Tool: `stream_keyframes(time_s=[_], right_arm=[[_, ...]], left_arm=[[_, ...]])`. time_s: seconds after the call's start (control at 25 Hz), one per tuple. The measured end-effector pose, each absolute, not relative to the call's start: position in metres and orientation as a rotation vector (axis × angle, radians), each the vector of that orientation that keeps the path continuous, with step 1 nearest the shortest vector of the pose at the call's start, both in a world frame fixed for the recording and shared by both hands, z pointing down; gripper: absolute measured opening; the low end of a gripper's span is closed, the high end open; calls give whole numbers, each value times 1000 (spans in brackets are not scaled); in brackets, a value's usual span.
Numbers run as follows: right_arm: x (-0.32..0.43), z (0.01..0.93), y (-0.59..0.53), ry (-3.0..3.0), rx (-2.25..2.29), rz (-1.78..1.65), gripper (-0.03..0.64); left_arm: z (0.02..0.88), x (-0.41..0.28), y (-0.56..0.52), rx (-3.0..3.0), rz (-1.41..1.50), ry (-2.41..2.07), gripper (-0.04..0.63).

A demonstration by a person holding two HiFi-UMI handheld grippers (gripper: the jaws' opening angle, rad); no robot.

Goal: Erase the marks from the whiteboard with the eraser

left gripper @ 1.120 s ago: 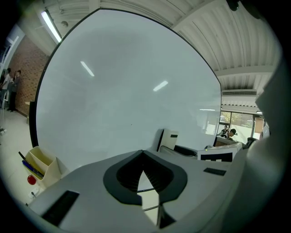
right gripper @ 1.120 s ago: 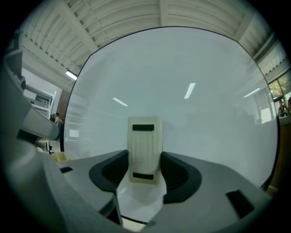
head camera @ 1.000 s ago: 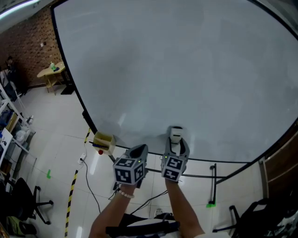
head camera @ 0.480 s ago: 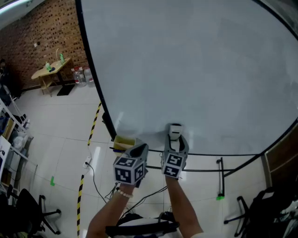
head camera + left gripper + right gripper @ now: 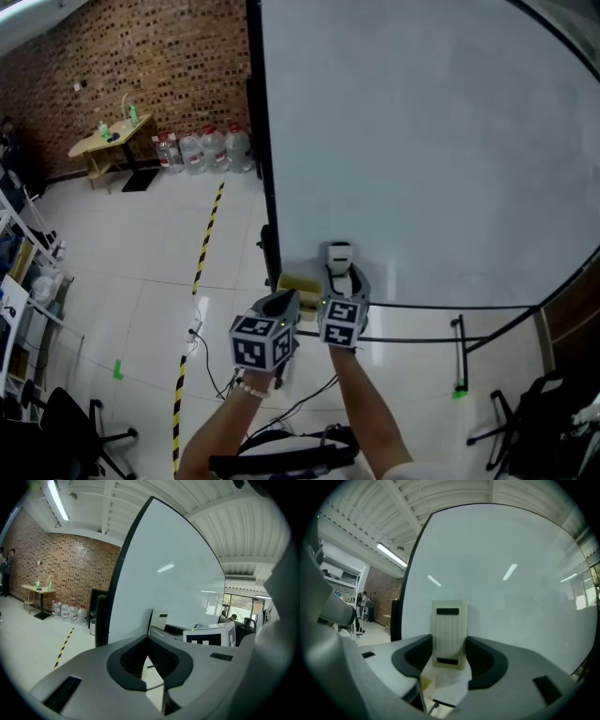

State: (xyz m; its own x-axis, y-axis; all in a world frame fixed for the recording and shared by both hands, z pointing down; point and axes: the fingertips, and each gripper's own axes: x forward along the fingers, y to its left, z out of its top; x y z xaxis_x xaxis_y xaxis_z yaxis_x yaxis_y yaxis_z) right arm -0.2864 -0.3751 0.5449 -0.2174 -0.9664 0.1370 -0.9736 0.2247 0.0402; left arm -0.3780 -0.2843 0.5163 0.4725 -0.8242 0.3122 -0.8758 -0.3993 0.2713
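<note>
Since 1.0 s ago: the left edge of the whiteboard [image 5: 422,141] has travelled from the far 9 o'clock side of the head view to near centre. The eraser [image 5: 338,258] now lies close to that edge, where before it was well inside the board. The brick wall [image 5: 141,75] now fills the 10 o'clock part of the view.

Position: eraser is low on the board, toward its 7 o'clock corner, just above the bottom rail. Its long axis runs 12 to 6. A small yellowish box [image 5: 298,284] is just beside it at 8 o'clock, on the rail.

Right tongs [image 5: 340,278]: clenched on the eraser, one jaw on each long side, taking its lower half. The right gripper view shows the ribbed cream back facing the camera and the upper half standing clear of the jaws. The far face looks to be against the board, but contact is not seen directly.

Left tongs [image 5: 279,302]: jaws closed together, nothing between them, held at 7 o'clock of the right tongs, off the board.

Marks: none visible on the board in any view; surface reads clean with light reflections only.

Handling (judgement):
- Looks light, with a stiff plastic shell; wiping pad not visible.
- Smooth long sides could slide under sideways load; a hold nearer mid-length should resist twisting.
- The present low hold leaves the top end free to lift or tilt.
- Board is glossy, so firm flat pressure is needed.
</note>
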Motion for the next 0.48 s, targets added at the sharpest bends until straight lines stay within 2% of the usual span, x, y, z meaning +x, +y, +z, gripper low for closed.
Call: stream_keyframes(time_s=[0.48], right_arm=[[-401, 554, -382, -2392, 1823, 90, 250]], left_arm=[[518, -476, -282, 2299, 181, -1471, -12]])
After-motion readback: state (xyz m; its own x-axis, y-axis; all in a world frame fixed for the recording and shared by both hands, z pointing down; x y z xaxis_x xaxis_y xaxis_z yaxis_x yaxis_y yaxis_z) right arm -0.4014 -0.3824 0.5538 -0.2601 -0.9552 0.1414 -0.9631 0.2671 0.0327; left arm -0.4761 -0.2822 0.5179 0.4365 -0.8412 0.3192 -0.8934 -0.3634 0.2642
